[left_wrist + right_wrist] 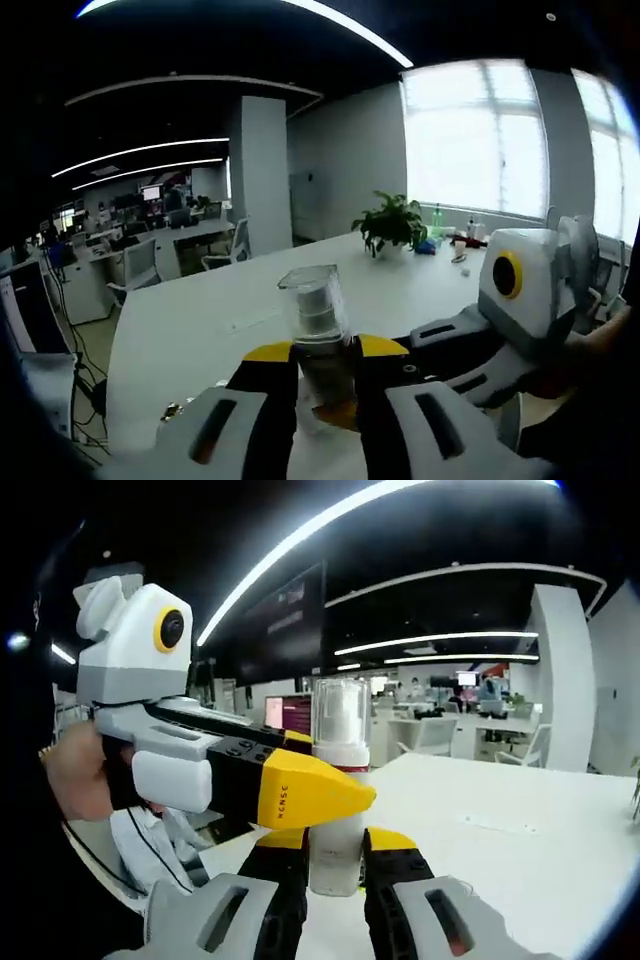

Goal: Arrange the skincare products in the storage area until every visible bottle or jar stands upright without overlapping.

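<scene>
Bottle (318, 330) base hidden between left gripper (326, 385) jaws

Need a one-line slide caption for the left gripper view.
Left gripper clamps a clear-capped pump bottle above the white table, with the right gripper closing in from the right.

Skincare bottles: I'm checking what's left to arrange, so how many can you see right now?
1: a clear-capped bottle, gripped between both grippers above the white table. Others may be out of frame.

White table (200, 330) open ahead; potted plant (392, 222) and clutter (455, 240) at far edge.
</scene>
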`<action>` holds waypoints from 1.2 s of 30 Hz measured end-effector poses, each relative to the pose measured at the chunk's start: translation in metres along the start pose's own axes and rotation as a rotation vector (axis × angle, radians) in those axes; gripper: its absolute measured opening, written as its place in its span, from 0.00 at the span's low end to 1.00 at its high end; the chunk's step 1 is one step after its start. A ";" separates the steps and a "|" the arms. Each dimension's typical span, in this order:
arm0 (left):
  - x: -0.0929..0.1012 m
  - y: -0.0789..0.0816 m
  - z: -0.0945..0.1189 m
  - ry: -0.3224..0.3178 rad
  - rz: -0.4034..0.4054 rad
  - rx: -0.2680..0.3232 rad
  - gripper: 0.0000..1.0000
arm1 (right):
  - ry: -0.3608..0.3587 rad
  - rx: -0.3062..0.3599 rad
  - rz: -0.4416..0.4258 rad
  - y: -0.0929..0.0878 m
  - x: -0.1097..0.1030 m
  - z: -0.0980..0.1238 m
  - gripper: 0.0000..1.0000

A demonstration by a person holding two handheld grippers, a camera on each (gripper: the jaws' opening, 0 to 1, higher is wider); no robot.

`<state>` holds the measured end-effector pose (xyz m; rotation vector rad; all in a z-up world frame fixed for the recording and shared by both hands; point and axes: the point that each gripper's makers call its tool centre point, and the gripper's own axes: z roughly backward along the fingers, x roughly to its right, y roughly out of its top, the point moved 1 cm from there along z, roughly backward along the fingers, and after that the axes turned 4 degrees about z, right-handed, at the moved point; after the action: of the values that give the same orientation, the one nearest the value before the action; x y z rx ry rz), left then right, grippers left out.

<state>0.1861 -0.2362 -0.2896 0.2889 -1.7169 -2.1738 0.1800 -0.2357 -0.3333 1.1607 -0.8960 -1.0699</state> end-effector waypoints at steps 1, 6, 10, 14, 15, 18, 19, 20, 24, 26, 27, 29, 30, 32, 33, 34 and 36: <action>0.002 -0.002 0.000 -0.006 -0.006 -0.007 0.17 | -0.005 -0.006 0.001 -0.001 0.002 0.000 0.11; 0.005 -0.002 -0.002 -0.042 -0.020 -0.002 0.17 | 0.066 0.021 -0.142 -0.004 0.002 0.005 0.10; 0.011 -0.001 -0.002 -0.119 -0.041 0.014 0.18 | 0.116 0.054 -0.241 -0.004 0.004 0.008 0.10; 0.009 0.000 0.002 -0.203 0.096 0.044 0.23 | 0.130 0.075 -0.320 0.000 0.013 0.011 0.10; 0.007 -0.001 0.002 -0.216 0.099 0.038 0.24 | 0.128 0.076 -0.319 0.000 0.015 0.012 0.10; 0.000 -0.006 0.005 -0.238 0.116 0.022 0.29 | 0.166 0.085 -0.344 0.002 0.015 0.016 0.10; -0.001 -0.008 0.006 -0.250 0.126 0.022 0.31 | 0.231 0.092 -0.366 0.004 0.008 0.019 0.10; -0.001 -0.008 0.007 -0.263 0.127 0.018 0.31 | 0.227 0.097 -0.365 0.004 0.010 0.020 0.10; 0.007 -0.006 0.014 -0.379 0.220 0.009 0.28 | 0.280 0.081 -0.370 0.001 0.003 0.024 0.10; 0.009 -0.006 0.015 -0.412 0.242 0.012 0.30 | 0.312 0.087 -0.362 0.003 -0.002 0.026 0.10; 0.008 -0.007 0.015 -0.417 0.249 0.013 0.30 | 0.327 0.091 -0.365 0.004 -0.005 0.027 0.10; 0.011 -0.008 0.015 -0.441 0.250 0.003 0.30 | 0.366 0.104 -0.381 0.008 -0.010 0.028 0.10; 0.012 -0.010 0.015 -0.456 0.252 -0.011 0.30 | 0.417 0.110 -0.399 0.011 -0.018 0.030 0.10; 0.021 -0.011 0.020 -0.530 0.295 -0.026 0.32 | 0.448 0.101 -0.376 0.012 -0.028 0.029 0.10; 0.025 -0.008 0.022 -0.555 0.315 -0.017 0.33 | 0.472 0.106 -0.365 0.014 -0.034 0.030 0.10; 0.025 -0.007 0.022 -0.561 0.312 -0.016 0.34 | 0.486 0.113 -0.359 0.016 -0.037 0.030 0.10; 0.028 -0.007 0.024 -0.575 0.301 -0.016 0.35 | 0.534 0.129 -0.364 0.021 -0.046 0.033 0.10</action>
<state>0.1506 -0.2241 -0.2886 -0.6208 -1.8622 -2.1604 0.1405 -0.1985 -0.3067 1.6596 -0.3423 -0.9217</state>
